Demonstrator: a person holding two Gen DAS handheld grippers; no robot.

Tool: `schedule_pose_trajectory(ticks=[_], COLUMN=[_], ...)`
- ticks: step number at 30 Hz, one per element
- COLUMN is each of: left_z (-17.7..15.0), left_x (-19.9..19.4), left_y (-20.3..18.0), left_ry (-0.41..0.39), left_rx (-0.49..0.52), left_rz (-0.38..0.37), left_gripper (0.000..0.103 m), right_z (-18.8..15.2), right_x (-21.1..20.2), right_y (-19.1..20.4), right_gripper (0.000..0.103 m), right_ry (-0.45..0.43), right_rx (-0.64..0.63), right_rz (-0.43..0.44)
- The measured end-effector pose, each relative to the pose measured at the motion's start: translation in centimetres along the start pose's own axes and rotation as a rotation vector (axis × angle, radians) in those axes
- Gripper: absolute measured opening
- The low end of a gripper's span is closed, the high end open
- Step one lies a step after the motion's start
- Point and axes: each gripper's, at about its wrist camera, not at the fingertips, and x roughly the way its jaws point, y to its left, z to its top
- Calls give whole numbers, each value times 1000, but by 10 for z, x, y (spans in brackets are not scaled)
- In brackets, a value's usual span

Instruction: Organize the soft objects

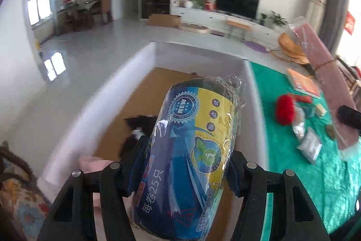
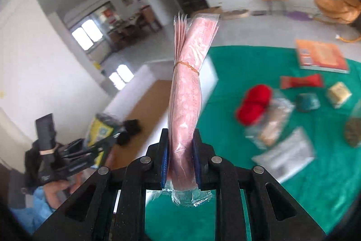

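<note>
Holding a roll of bags (image 1: 187,150) wrapped in clear plastic, the left tongs (image 1: 180,164) are clamped on its 2 sides. The roll has a blue and yellow label and it hangs over a white box (image 1: 140,55) with a brown bottom. Something black and fluffy (image 1: 135,128) lies inside the box, and something soft and pink (image 1: 92,164) shows just beside the left tongs. The right tongs (image 2: 180,162) are squeezed tight on a long pink pack (image 2: 187,87) in clear plastic, with a rubber band (image 2: 186,66) around its middle. The pack sticks up and away from the tongs. Next to the box is a surface covered with a green cloth (image 2: 237,64). On the cloth lie a red ball of yarn (image 2: 255,103), an orange book (image 2: 320,55), a red packet (image 2: 301,81), a small teal thing (image 2: 308,102), a pale block (image 2: 339,94) and some clear plastic bags (image 2: 285,155). They look blurry. From the right camera, the left tongs (image 2: 108,140) show at the left side with a hand (image 2: 55,190) under them, over the box.
</note>
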Motion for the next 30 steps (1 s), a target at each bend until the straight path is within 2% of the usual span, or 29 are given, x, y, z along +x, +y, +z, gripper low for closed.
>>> schedule_pose_trajectory(ticks=[2, 3, 4, 6, 8, 10, 13, 16, 18, 21, 24, 26, 30], left_z=[-6, -9, -13, -18, -20, -21, -21, -29, -43, -72, -101, -111, -120], left_x=[8, 12, 15, 13, 10, 6, -5, -21, -28, -24, 8, 30, 56], left_y=[29, 40, 48, 55, 47, 26, -23, -88, -140, -216, -270, -291, -302], left_ry=[23, 35, 40, 23, -2, -25, -39, -49, -32, 35, 102, 128, 111], left_rx=[-40, -64, -90, -127, -125, -90, 4, 144, 267, 435, 519, 527, 531], left_rz=[87, 103, 113, 101, 76, 38, -88, -238, -318, -354, -343, -330, -294], left_gripper=[73, 90, 99, 99, 99, 99, 99, 99, 100, 101, 101, 101, 101], right_z=[-4, -7, -10, -19, -27, -38, -66, -109, -135, -163, -171, -167, -167], right_x=[42, 61, 75, 84, 71, 48, 12, -25, -48, -81, -100, -104, -105], right_y=[33, 42, 47, 44, 26, 1, -50, -114, -157, -200, -217, -218, -219], right_gripper=[33, 57, 80, 79, 79, 79, 79, 79, 79, 79, 79, 79, 79], right_ry=[47, 84, 118, 128, 98, 52, 15, 19, 36, 25, 7, -6, -25], right_rx=[5, 16, 29, 38, 29, -1, -49, -46, 0, 80, 160, 169, 167], right_rz=[72, 96, 110, 79, 4, -130, -397, -657, -783, -886, -888, -899, -920])
